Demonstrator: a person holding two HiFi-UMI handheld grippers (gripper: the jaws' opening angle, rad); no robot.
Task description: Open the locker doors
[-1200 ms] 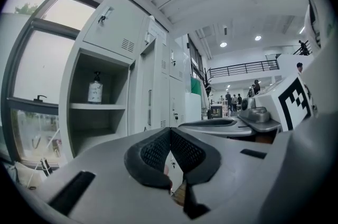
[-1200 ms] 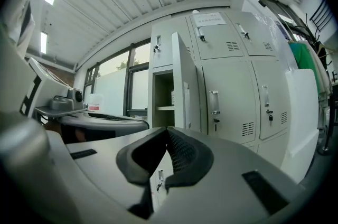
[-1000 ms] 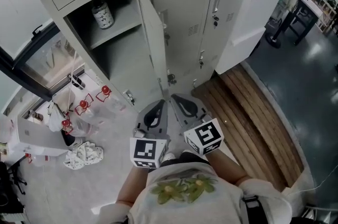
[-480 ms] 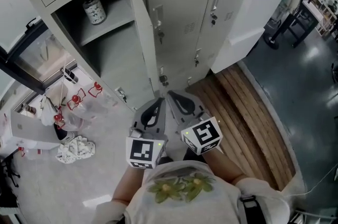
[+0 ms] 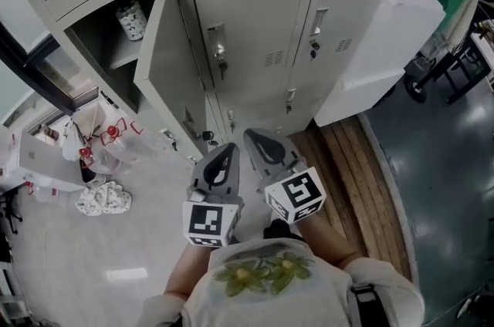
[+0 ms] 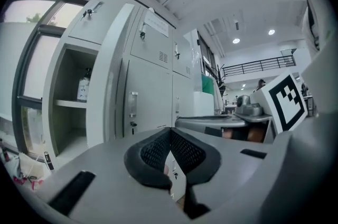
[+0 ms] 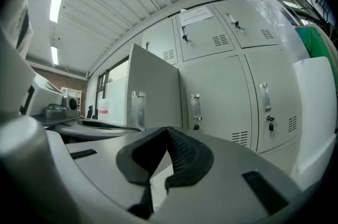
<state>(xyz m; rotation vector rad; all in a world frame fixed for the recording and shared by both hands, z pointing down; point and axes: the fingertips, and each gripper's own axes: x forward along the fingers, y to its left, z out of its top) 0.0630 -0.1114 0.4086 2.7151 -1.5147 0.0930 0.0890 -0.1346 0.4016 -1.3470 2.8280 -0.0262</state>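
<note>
A bank of grey lockers fills the top of the head view. The left locker's door stands open and shows a shelf with a jar. The middle door and the right door are closed, each with a handle and a key. My left gripper and right gripper are held side by side in front of the middle locker, apart from it. Both are shut with nothing between the pads. The left gripper looks past the open door. Beyond the right gripper are the closed doors.
A white cabinet stands against the lockers at the right. Wooden planks lie on the floor below it. Bags and red-capped things and a cloth clutter the floor at the left. A dark stand is at the far right.
Both grippers and the view have shifted rightward along the lockers. The open door, seen edge-on before, now shows its broad face at the left. The jaws stay shut.
</note>
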